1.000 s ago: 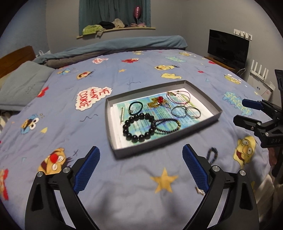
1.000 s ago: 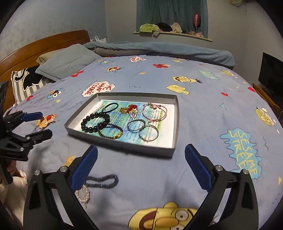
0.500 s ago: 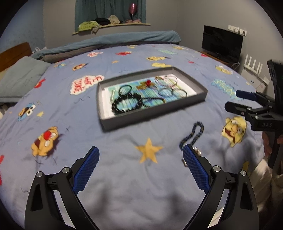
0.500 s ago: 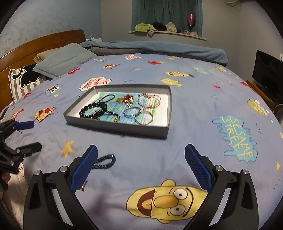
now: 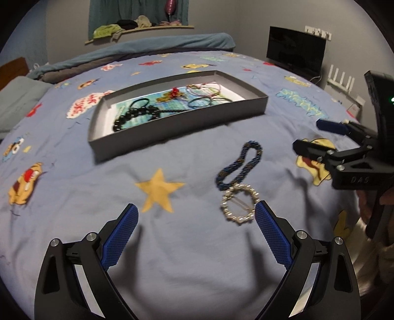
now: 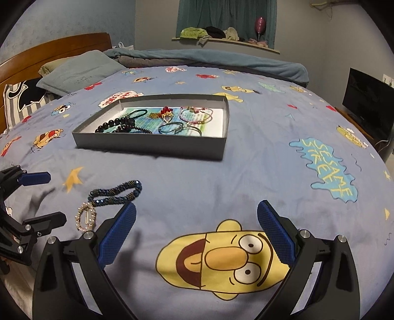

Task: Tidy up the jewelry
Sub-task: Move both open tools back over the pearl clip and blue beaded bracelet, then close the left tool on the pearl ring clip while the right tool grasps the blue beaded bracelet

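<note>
Left gripper [image 5: 195, 209], fingers spread wide, empty, low over blue cartoon-print bedspread [image 5: 73, 197]. Right gripper [image 6: 195, 209], likewise wide apart and empty, above yellow cartoon face [image 6: 221, 258] printed on the cover.

Grey shallow tray [image 5: 177, 123] near middle of bed, holding most of the jewelry: black bead bracelet [image 5: 133, 115], black loop [image 5: 140, 102], gold piece with red stone [image 5: 172, 94], pink bangle [image 5: 204, 88], thin metal rings [image 5: 209, 101]. Exact touching among these pieces hard to tell; several overlapping.

Outside the tray, on the bedspread: dark blue beaded bracelet [image 5: 240, 165], lying flattened into a long loop, and pearl ring-shaped clip [image 5: 240, 205], one end of the bracelet touching or overlapping the clip's rim. Clip just beside right-hand fingertip [image 5: 262, 209] of left gripper in left wrist view. Yellow star [image 5: 158, 189] printed between tray and left gripper.

In right wrist view, same bracelet [image 6: 115, 194] and clip [image 6: 86, 217] at lower left, between the two grippers.

Background: pillows [image 6: 78, 71], wooden headboard [image 6: 49, 51], dark screen [image 5: 296, 51], green curtain [image 6: 221, 14].
</note>
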Available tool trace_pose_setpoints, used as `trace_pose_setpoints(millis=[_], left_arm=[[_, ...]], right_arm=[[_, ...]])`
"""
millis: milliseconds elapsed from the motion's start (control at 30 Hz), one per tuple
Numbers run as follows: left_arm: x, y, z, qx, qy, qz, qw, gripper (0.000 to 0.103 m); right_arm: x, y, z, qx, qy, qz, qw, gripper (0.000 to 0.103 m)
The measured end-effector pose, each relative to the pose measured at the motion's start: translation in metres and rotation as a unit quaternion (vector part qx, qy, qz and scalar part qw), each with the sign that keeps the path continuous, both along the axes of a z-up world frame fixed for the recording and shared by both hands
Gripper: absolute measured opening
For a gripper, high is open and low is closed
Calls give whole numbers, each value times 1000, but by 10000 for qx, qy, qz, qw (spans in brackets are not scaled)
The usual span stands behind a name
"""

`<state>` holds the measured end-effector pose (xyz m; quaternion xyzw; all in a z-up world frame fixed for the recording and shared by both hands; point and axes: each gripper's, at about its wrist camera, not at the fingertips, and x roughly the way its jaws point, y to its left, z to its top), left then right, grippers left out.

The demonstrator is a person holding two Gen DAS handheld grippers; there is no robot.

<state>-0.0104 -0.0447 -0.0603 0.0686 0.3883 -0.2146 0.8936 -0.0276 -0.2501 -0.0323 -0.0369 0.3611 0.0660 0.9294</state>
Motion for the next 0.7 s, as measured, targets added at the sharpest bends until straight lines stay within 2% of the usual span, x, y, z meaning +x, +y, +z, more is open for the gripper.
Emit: trace_pose_setpoints(millis=[100,167,233,300,400,500,700], left_arm=[[-2,-10,-5,-95,17,-204,9997,92],[-3,-17,-7,-95,-6,-357,9993,87],[-5,-26,-11,5,-53,-555,9984,71],[-5,-33,-16,115,-6,-682,9976,61],[-5,-36,-20,149,-7,-714,9973,57],[-4,-35,-19,89,10,-722,9974,43],[-5,-29,-17,49,58,-754,9971,43]], right_arm=[[1,-2,-4,66,34,-3,10000,97],[2,-2,-6,77,36,5,10000,97],[3,-3,-7,103,46,11,9999,97],[4,-3,-8,145,59,13,9999,97],[7,-2,-10,199,88,42,9998,97],[9,2,-11,190,96,110,9997,97],[10,8,-10,264,91,227,9994,96]])
